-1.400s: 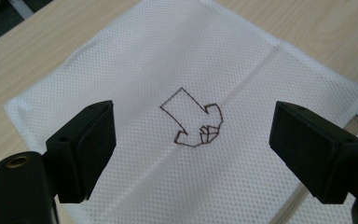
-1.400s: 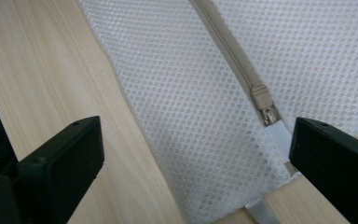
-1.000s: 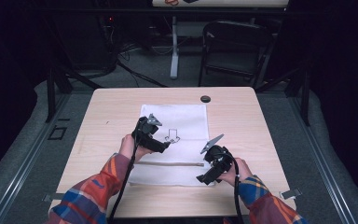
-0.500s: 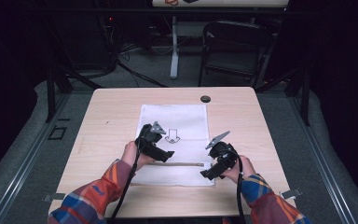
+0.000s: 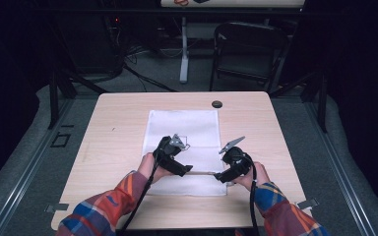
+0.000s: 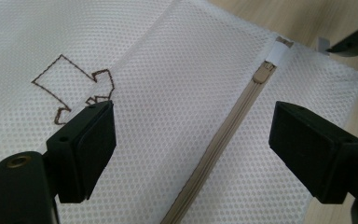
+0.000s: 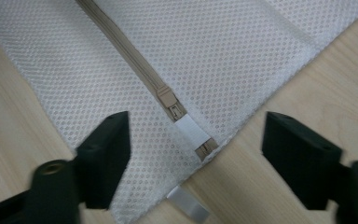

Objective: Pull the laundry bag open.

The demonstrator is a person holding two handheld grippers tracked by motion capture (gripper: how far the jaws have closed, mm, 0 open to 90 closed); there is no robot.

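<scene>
Zipper (image 7: 145, 70) runs out of frame on mesh bag (image 7: 242, 51).

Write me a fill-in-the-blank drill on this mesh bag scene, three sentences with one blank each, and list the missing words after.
1. The white mesh bag lies flat on the wooden ____.
2. Both the left gripper and the right gripper have their jaws ____, with nothing between them.
3. The beige zipper is closed, and its slider sits at the end nearest the ____ gripper.

Missing words: table; open; right
</scene>
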